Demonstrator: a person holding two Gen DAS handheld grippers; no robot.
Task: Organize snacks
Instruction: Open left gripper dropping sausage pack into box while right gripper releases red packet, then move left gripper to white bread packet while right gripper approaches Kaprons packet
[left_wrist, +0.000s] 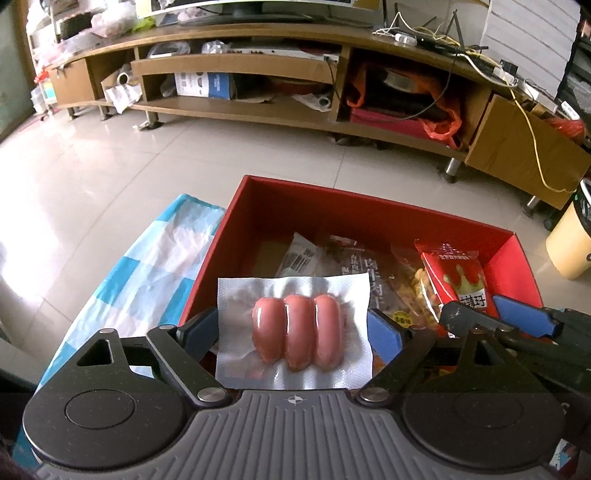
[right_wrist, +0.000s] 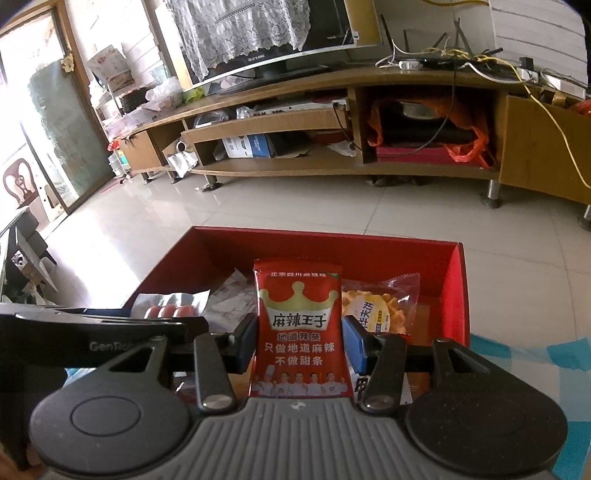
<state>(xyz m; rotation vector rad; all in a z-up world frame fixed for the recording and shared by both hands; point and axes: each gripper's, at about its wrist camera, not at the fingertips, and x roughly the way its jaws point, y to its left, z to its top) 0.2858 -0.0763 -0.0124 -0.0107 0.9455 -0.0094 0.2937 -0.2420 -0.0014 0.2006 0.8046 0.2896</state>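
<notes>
Left gripper (left_wrist: 293, 328) has its jaws spread beside a sausage pack (left_wrist: 295, 332) of 3, pads at 9 and 3 o'clock; whether they press it I cannot tell. Right gripper (right_wrist: 300, 334) clamps a red spicy-strip packet (right_wrist: 300, 325) upright over the red box (right_wrist: 448, 291), which holds a yellow snack bag (right_wrist: 380, 306) at 2 o'clock and other wrappers.

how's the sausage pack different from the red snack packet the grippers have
The sausage pack is clear plastic showing three pink sausages; the red packet is opaque, printed with a crown. The pack is wide, the packet tall and narrow. Both sit between gripper fingers above the red box.
</notes>
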